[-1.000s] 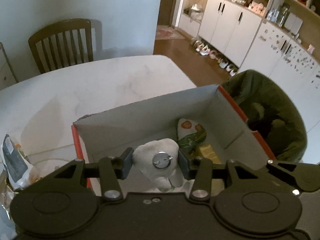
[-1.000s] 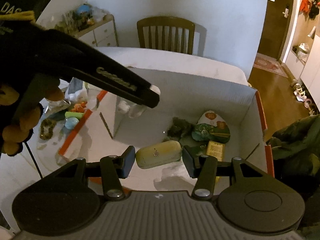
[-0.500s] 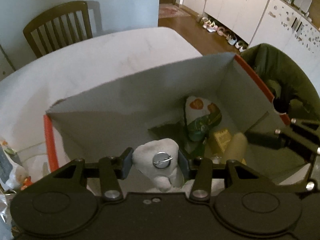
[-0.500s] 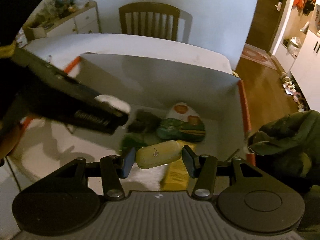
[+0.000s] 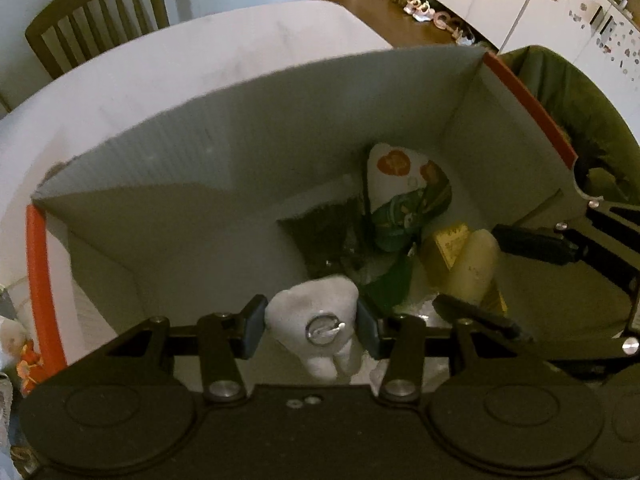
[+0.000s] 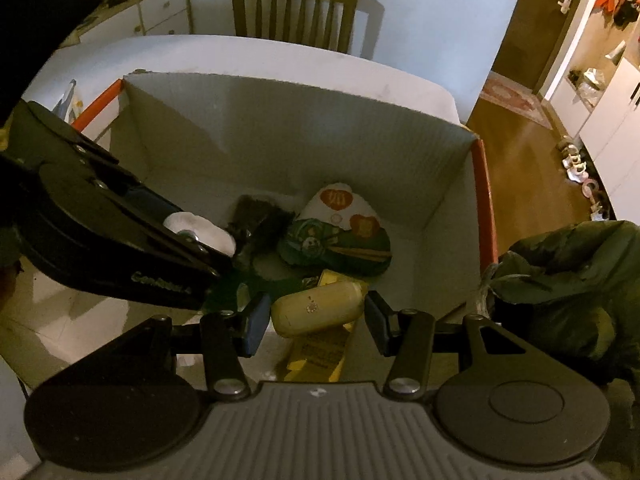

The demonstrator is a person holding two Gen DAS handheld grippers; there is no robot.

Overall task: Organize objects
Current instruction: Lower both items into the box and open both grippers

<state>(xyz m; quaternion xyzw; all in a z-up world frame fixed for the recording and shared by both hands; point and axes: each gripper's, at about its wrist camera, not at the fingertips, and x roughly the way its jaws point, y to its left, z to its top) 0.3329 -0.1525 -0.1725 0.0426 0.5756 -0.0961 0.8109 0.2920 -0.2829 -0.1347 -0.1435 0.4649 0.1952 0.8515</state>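
A grey cardboard box [image 5: 208,140] with orange edges stands open on the white table [image 5: 160,64]. My left gripper [image 5: 311,326] is shut on a white tooth-shaped plush [image 5: 316,308] with a metal pin, held inside the box. My right gripper [image 6: 316,318] is shut on a pale yellow case [image 6: 320,308], low over the box's right side; the case also shows in the left wrist view [image 5: 474,268]. In the box lie a white-and-green snack bag [image 6: 340,232], a dark packet [image 6: 256,220] and a yellow packet [image 6: 320,352].
A wooden chair [image 6: 294,12] stands behind the table. A dark green jacket [image 6: 568,280] hangs to the right of the box. Small packets [image 5: 20,356] lie on the table left of the box. A dresser [image 6: 152,12] is at the back left.
Both grippers have moved forward and down into the box with their objects still held. The left gripper now reaches in beside the right one.
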